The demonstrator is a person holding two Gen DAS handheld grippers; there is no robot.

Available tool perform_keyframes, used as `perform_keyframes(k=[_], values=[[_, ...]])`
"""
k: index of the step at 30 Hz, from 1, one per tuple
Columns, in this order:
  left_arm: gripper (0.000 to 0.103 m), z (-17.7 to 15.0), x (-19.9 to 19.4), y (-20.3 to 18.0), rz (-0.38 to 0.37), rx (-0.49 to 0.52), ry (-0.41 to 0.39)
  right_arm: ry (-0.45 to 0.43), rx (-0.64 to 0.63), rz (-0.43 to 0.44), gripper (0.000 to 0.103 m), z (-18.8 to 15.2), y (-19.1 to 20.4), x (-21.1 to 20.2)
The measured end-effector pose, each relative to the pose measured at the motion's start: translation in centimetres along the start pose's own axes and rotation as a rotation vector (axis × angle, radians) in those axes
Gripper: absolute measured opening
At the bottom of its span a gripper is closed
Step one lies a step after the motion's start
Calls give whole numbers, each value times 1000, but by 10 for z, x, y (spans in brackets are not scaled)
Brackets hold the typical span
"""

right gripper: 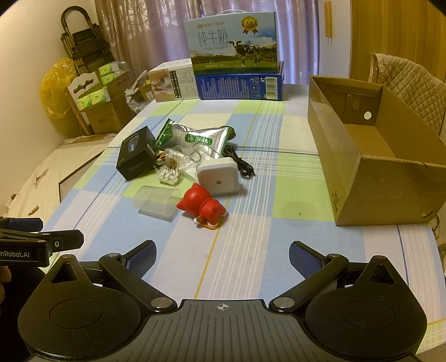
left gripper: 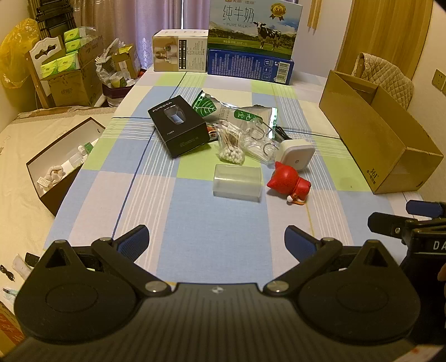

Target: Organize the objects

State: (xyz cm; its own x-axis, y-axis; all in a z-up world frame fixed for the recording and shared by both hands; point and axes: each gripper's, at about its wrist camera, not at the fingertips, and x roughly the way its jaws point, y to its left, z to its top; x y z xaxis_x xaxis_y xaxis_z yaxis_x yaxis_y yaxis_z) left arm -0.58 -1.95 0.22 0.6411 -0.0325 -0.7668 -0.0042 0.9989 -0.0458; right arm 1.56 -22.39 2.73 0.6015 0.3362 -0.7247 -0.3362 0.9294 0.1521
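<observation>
Both grippers hover above the near end of a table covered with a checked cloth (left gripper: 217,236) in blue, green and white. The left gripper (left gripper: 217,241) has its two blue-padded fingers spread wide and holds nothing; the right gripper (right gripper: 222,257) is also wide open and empty. The objects to organize lie together in a loose group near the middle of the table. Closest to the grippers is a translucent plastic container (left gripper: 237,182) lying on its side, and just beside it to the right a red cat figure (right gripper: 202,205) lies tipped over. Behind the figure stands a white square night light (right gripper: 219,179), with a black cable (right gripper: 241,164) beside it. A bag of cotton swabs (left gripper: 230,144) lies next to a black Flyco box (left gripper: 179,125), and behind them is a green and silver snack bag (right gripper: 192,136). An open cardboard box (right gripper: 370,167) stands at the right side of the table, well apart from the group, and its inside looks empty. At the far end is a milk carton (left gripper: 255,25) on a blue box (left gripper: 249,66).
</observation>
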Motion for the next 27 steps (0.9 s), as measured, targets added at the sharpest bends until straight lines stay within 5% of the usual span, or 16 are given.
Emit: perform_keyframes(k=[27], values=[[102,2,3,15,-10,-3,0,1,-3,-1,100,-1,2,2]])
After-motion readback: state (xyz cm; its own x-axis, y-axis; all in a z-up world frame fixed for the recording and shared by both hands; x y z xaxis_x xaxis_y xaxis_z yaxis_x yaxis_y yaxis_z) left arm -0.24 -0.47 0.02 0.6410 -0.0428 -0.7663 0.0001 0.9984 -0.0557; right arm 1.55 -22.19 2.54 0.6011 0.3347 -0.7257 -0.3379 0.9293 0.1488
